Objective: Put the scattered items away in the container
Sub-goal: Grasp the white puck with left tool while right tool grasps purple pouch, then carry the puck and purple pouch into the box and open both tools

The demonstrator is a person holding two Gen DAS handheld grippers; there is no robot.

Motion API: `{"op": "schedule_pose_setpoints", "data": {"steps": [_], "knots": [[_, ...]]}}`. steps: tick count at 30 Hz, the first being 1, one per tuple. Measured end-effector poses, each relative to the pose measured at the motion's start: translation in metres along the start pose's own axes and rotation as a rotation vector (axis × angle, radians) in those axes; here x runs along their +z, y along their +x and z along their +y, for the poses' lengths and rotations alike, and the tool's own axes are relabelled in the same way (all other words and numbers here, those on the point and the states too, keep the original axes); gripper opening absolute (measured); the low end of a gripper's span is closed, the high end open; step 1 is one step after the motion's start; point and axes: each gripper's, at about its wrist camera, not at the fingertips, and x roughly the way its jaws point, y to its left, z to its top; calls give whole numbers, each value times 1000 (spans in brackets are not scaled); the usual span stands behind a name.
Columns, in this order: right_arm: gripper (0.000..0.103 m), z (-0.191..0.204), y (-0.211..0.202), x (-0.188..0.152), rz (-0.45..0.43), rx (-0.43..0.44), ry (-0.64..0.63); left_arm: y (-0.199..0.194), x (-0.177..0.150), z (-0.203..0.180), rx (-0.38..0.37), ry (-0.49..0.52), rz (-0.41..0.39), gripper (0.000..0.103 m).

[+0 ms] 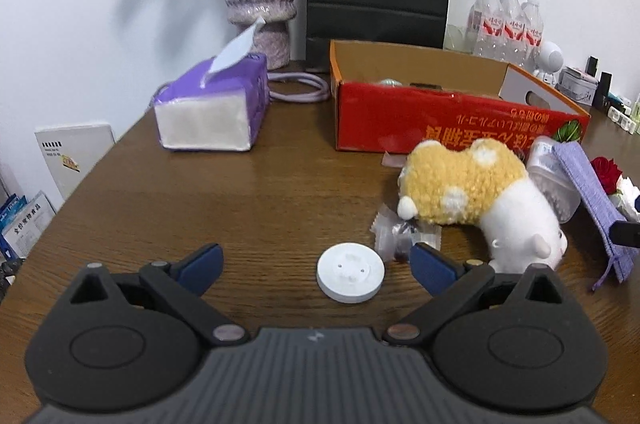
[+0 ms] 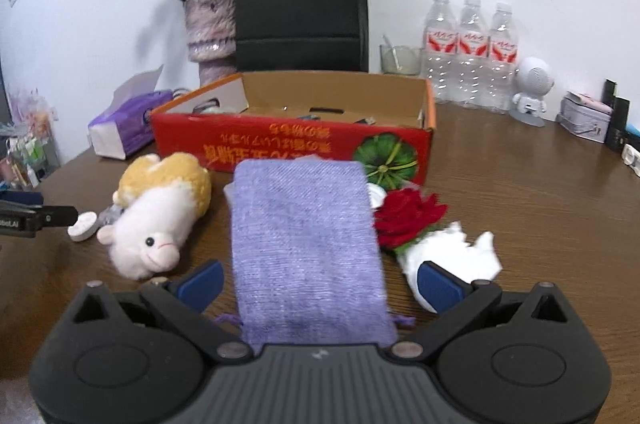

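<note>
Item: round white plastic disc [image 1: 351, 272], flat on the brown wooden table [image 1: 240, 191], lying between the spread blue fingers of my left gripper [image 1: 316, 266], touching neither.

Item: lilac woven drawstring pouch [image 2: 306, 248], lying lengthwise between the spread fingers of my right gripper [image 2: 320, 284], not pinched.

Item: yellow-and-white plush sheep [image 1: 476, 199], on its side just right of the disc, a crinkled clear wrapper [image 1: 394, 232] against it.

Item: red fabric rose with white wrapping [image 2: 416, 224], just right of the pouch.

Container: open red cardboard box [image 1: 440, 115], behind these items, near wall low.

Open room: bare tabletop left of the disc up to the purple tissue pack [image 1: 216, 107]; the table's left edge lies beyond.
</note>
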Motion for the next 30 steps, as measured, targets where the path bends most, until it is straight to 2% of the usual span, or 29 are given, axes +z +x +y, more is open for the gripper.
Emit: {"op": "schedule_pose_setpoints", "data": {"steps": [2, 5, 7, 8, 9, 10, 11, 13, 17, 20, 21, 23, 24, 25, 26, 27, 28, 29, 30], "knots": [[103, 1, 7, 0, 15, -11, 4, 6, -1, -1, 0, 5, 9, 96], [97, -1, 12, -2, 14, -10, 33, 15, -4, -2, -9, 9, 30, 77], [74, -3, 12, -3, 7, 6, 57, 16, -5, -5, -11, 25, 19, 65], [65, -3, 12, -3, 14, 11, 59, 15, -5, -6, -21, 34, 13, 48], [43, -3, 13, -3, 22, 18, 58, 13, -5, -7, -30, 38, 8, 41], [29, -3, 14, -4, 31, 23, 55, 12, -5, -8, -33, 41, 6, 40], [26, -2, 14, -5, 35, 24, 51, 11, -6, -9, -37, 45, 5, 40], [12, -1, 11, -6, 25, 43, 36, 10, -9, -11, -32, 55, -4, 40], [7, 3, 3, -7, -4, 48, 14, 8, -11, -10, -35, 45, -10, 40], [9, 3, -1, -6, -20, 39, 7, 8, -12, -8, -35, 42, -11, 40], [15, 2, -3, -6, -27, 37, 7, 7, -12, -7, -35, 40, -12, 40], [44, 1, -3, -4, -20, 30, 2, 7, -12, -7, -36, 39, -13, 40], [68, 1, -2, -4, -23, 20, 1, 7, -13, -7, -36, 39, -14, 40], [76, 2, -1, -4, -28, 11, -9, 7, -13, -7, -36, 38, -14, 40], [74, 3, 1, -3, -26, 8, -25, 7, -13, -7, -36, 37, -14, 40], [67, 5, 5, -3, -14, 8, -40, 7, -13, -7, -37, 36, -13, 40], [48, 6, 10, -3, 0, 7, -47, 6, -13, -7, -37, 33, -13, 40], [34, 6, 14, -3, 19, 4, -46, 6, -13, -6, -38, 30, -14, 40], [13, 6, 18, -4, 35, 7, -37, 4, -14, -6, -41, 25, -15, 40]]}}
